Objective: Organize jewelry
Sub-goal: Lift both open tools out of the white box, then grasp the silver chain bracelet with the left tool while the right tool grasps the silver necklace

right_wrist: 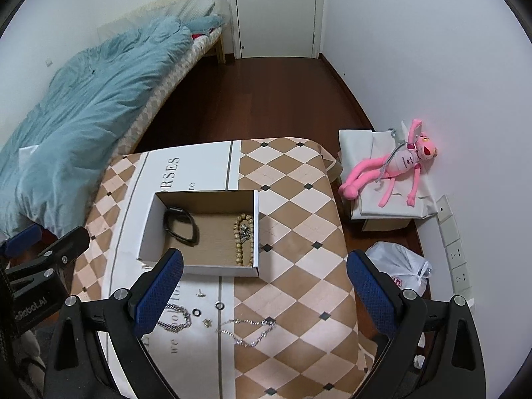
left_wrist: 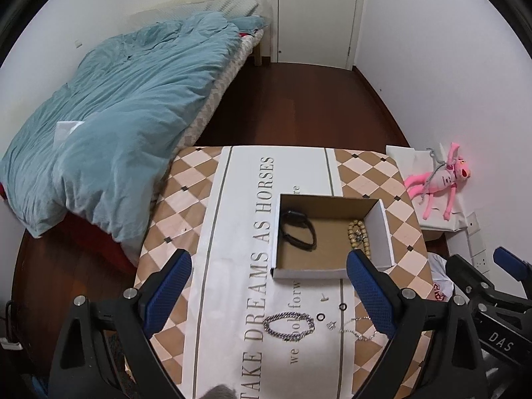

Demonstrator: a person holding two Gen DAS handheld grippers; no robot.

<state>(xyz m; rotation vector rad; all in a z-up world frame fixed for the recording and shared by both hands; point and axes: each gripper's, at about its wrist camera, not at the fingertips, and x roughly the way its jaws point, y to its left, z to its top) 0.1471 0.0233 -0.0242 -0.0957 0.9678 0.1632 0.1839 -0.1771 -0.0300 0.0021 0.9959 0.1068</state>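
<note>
Jewelry waits between my tongs: left tongs (left_wrist: 269, 294) and right tongs (right_wrist: 264, 291) both gape wide, holding nothing. Just below lie a chunky chain bracelet (left_wrist: 288, 326), a thin necklace (right_wrist: 247, 331) and small rings (right_wrist: 219, 306) on the worktop (right_wrist: 299, 232). Beyond, the box (left_wrist: 385, 229) already holds beads (left_wrist: 357, 236). I'd pinch the bracelet across one link, lifting slowly.

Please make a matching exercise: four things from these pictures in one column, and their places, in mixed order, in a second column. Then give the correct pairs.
1. black watch
2. chunky silver chain bracelet
3. pink plush toy
4. white plastic bag

A. on the tablecloth, in front of the box
B. on the floor, right of the table
C. inside the cardboard box, left side
D. on white paper beside the wall

Pairs: 1-C, 2-A, 3-D, 4-B
</note>
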